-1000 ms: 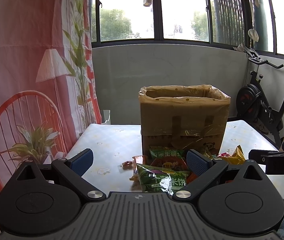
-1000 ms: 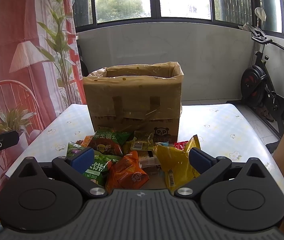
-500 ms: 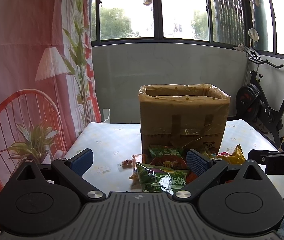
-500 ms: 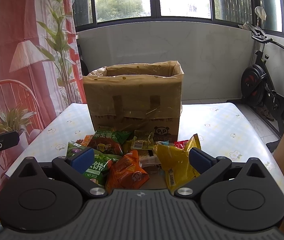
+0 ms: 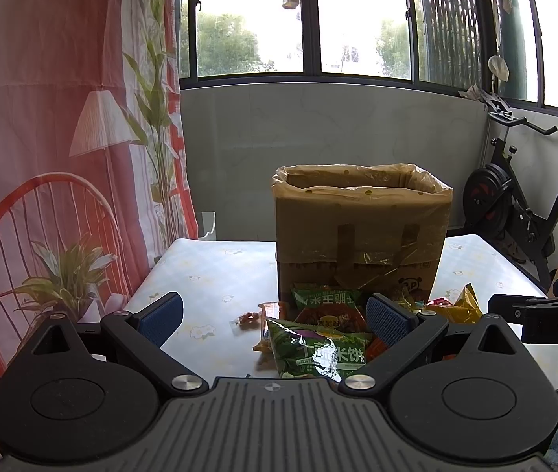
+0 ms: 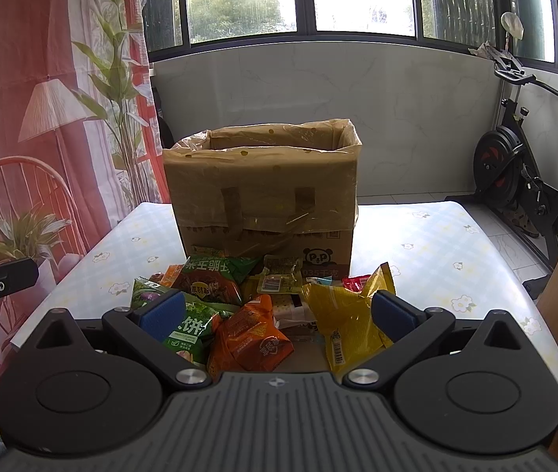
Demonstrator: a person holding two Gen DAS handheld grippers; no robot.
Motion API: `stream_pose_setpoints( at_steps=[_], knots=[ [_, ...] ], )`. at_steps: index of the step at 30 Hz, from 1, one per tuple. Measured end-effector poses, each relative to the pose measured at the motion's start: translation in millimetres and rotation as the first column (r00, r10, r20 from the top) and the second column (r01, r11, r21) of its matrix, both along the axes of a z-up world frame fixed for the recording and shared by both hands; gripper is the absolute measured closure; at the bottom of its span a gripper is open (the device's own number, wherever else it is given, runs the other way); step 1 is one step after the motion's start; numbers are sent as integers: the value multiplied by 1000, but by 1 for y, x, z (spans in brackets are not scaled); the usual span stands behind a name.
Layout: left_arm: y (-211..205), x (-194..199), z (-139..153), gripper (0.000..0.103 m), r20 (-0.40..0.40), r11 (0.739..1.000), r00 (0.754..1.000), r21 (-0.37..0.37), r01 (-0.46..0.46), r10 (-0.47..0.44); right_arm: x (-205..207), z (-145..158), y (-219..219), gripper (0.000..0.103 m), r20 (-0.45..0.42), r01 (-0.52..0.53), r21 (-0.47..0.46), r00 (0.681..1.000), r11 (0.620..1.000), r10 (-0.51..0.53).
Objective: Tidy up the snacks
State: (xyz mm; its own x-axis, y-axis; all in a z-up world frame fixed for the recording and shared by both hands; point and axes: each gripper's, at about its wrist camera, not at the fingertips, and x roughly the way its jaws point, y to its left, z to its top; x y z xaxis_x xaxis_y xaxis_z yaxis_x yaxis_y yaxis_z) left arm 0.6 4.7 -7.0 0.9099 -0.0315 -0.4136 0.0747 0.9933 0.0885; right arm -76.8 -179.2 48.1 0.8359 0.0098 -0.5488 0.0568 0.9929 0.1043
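The right gripper [image 6: 277,308] hangs with its blue-padded fingers spread wide and nothing between them, low over the near edge of the table [image 6: 436,251]. Just ahead of it, in the gap between the pads, lie an orange packet [image 6: 257,336] and a yellow bag [image 6: 341,320], and beside its left pad a green bag [image 6: 190,324] with white lettering. Behind these lies a pile of other snacks: a green and red bag [image 6: 214,277], a small pale sachet [image 6: 280,275] and a red wrapper [image 6: 355,284], all crowded against the foot of a cardboard box [image 6: 265,196]. The box stands upright in the middle of the table, open at the top and lined with a clear plastic bag folded over its rim. The left gripper [image 5: 275,314] is likewise released, fingers wide apart and holding nothing, and sits to the left of the pile. In its view the green bag [image 5: 318,350] lies close in front, toward its right pad, with the green and red bag [image 5: 328,303] behind it and a small loose sweet [image 5: 248,318] on the cloth to the left. The yellow bag [image 5: 457,306] shows at the right, beyond the pad. The table wears a pale cloth with small flowers. An exercise bike [image 6: 526,181] stands on the floor to the right, and a printed curtain [image 6: 43,78] hangs on the left.
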Motion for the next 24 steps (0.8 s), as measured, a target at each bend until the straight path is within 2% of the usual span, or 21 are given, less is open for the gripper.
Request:
stream_pose_setpoints(
  at_steps=[24],
  knots=[
    [2, 2, 0, 2, -10, 1000, 1000, -4, -4, 4, 1, -4, -1, 0, -7, 1, 10, 1000, 1000, -1]
  ],
)
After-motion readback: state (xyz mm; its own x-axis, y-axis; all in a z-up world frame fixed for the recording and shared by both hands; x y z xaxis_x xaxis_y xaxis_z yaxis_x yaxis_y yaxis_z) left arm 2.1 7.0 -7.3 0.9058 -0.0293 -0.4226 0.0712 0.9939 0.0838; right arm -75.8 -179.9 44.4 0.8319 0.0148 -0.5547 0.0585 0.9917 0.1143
